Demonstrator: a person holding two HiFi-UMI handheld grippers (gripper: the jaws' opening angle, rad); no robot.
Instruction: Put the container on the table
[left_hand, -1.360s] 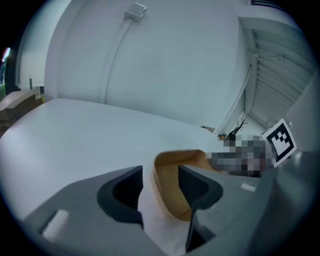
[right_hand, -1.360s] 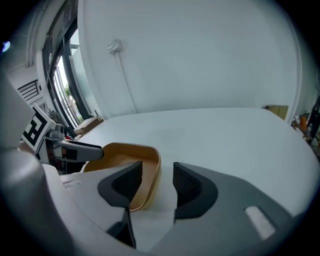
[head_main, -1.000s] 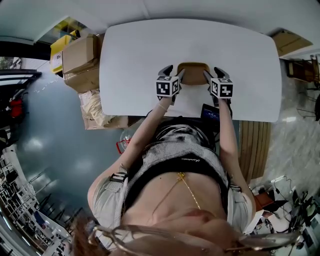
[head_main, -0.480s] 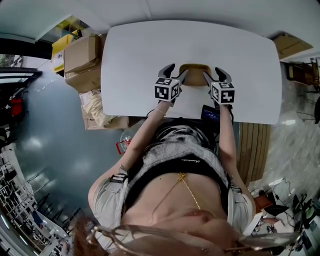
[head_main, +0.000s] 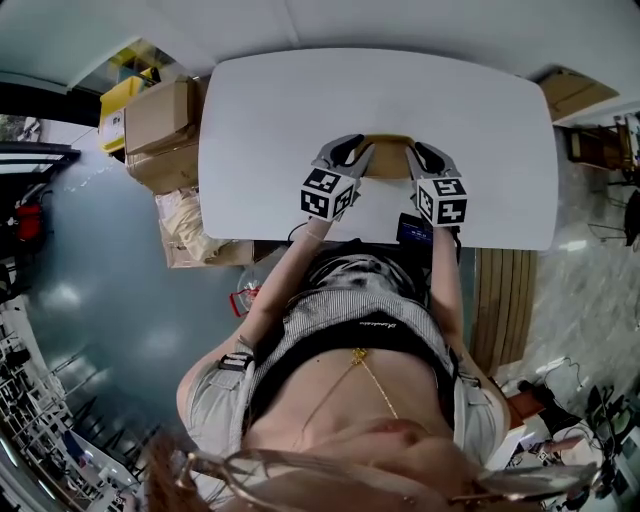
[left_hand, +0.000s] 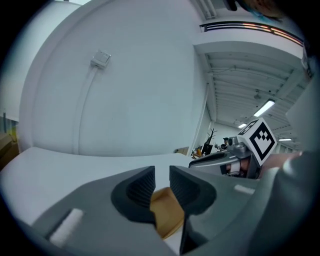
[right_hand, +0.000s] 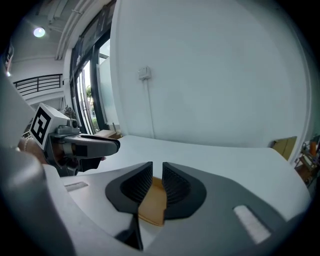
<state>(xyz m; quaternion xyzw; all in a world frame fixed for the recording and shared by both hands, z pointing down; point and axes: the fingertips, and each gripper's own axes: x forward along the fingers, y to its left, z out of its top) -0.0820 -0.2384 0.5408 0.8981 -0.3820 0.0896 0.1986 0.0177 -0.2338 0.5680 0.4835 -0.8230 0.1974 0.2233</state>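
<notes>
As I watched through the head view, the tan container (head_main: 386, 142) hung over the near middle of the white table (head_main: 290, 95), caught between the two grippers. I could not tell whether its underside touched the table top. The left gripper (head_main: 362, 154) pinched its left wall: in the left gripper view the ribbed pads stood narrow with the tan edge (left_hand: 165, 216) pressed between them. The right gripper (head_main: 412, 156) had just been closing its jaws, and in the right gripper view they stood narrow on the container's right wall (right_hand: 152, 206).

Each gripper carried a marker cube, the left cube (head_main: 327, 193) and the right cube (head_main: 442, 200), printed with black-and-white square patterns rather than letters. Just near of the right gripper, at the table's near edge, lay a dark screen (head_main: 413, 229). A line of small script (head_main: 378, 322) ran across the person's dark top, too small for me to read. Off the table's far left stood cardboard boxes (head_main: 158, 112) and a yellow box (head_main: 118, 98) with a pale label I could not read.
</notes>
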